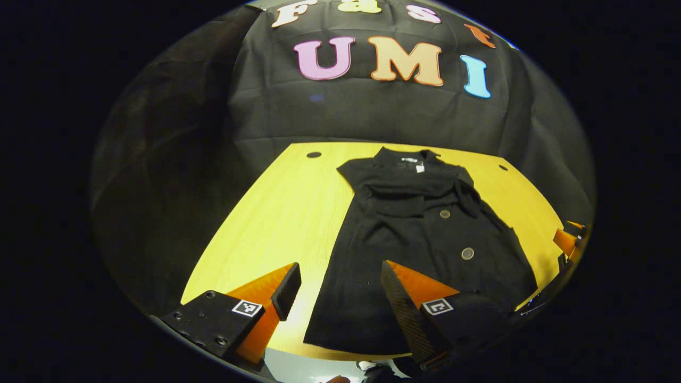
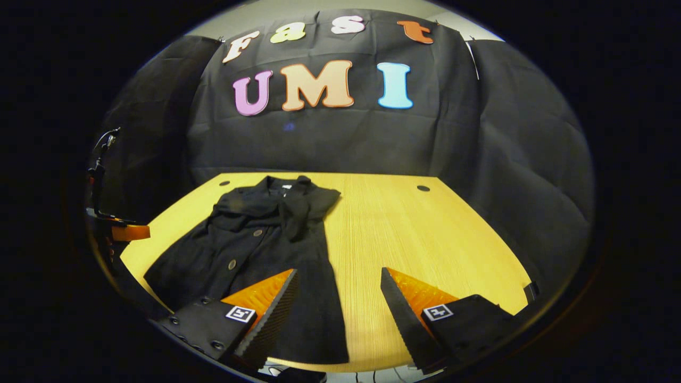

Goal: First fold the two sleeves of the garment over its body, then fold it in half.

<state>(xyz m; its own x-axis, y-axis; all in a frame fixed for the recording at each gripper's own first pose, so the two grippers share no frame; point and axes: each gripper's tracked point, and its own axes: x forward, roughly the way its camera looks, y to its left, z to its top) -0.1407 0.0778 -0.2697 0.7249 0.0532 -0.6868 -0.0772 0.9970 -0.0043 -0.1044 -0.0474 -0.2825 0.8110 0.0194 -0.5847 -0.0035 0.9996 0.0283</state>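
Garment (image 1: 420, 244): black, matte, buttoned, flat on woodgrain worktop (image 1: 276, 213).
Left gripper (image 1: 340, 298): wide, hovering at hem.
Right gripper (image 2: 338, 303): wide, empty.

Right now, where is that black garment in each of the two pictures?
Left gripper view: the black garment lies centre to right on the yellow table, collar away from the camera.
Right gripper view: the black garment lies left of centre, collar away from the camera.
Shared landmark: the round button on its front.
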